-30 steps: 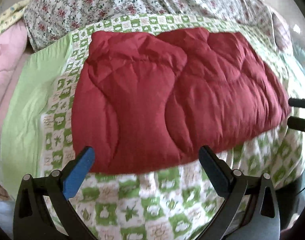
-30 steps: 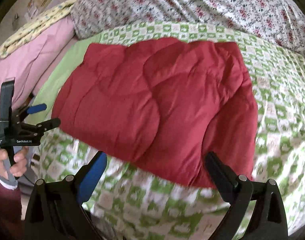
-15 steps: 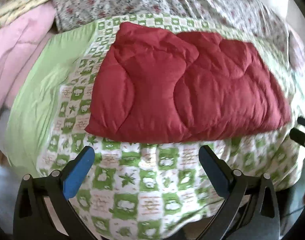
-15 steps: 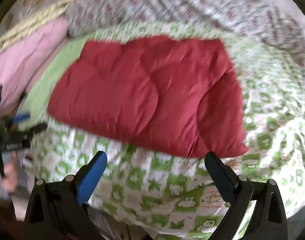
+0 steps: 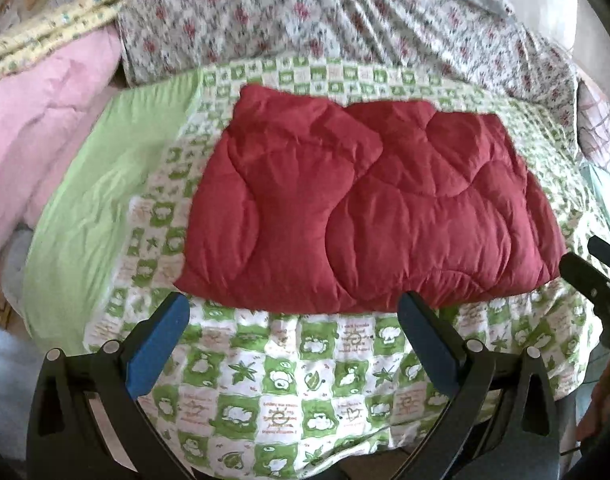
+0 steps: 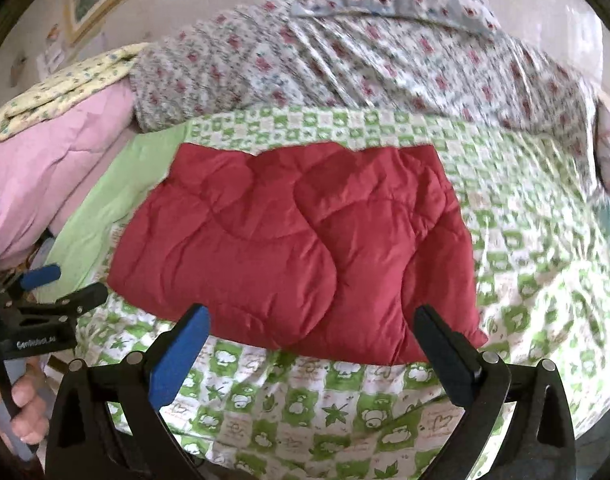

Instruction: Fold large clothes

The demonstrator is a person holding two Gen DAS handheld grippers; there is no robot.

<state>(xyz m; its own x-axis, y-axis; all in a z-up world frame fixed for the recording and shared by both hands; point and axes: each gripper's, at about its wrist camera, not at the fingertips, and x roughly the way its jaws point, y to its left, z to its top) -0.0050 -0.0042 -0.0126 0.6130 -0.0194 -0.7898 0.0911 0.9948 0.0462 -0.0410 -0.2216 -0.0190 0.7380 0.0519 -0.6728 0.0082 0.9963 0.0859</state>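
Note:
A dark red quilted garment (image 5: 365, 216) lies folded into a flat rectangle on the green-and-white patterned bedspread (image 5: 297, 392). It also shows in the right wrist view (image 6: 297, 248). My left gripper (image 5: 293, 320) is open and empty, held back from the garment's near edge. My right gripper (image 6: 313, 332) is open and empty, also just short of the near edge. Each gripper shows at the edge of the other's view: the right gripper (image 5: 597, 268) and the left gripper (image 6: 53, 288).
A plain green sheet (image 5: 97, 200) lies to the left of the garment. Pink bedding (image 5: 37, 136) and a yellow folded cloth (image 5: 49, 36) are stacked at the far left. A floral quilt (image 5: 345, 12) is heaped behind. The bed's front edge (image 6: 305, 460) drops off below the grippers.
Both grippers have pulled back from the garment toward the bed's front edge, so more bedspread shows in front. The garment lies still and folded.

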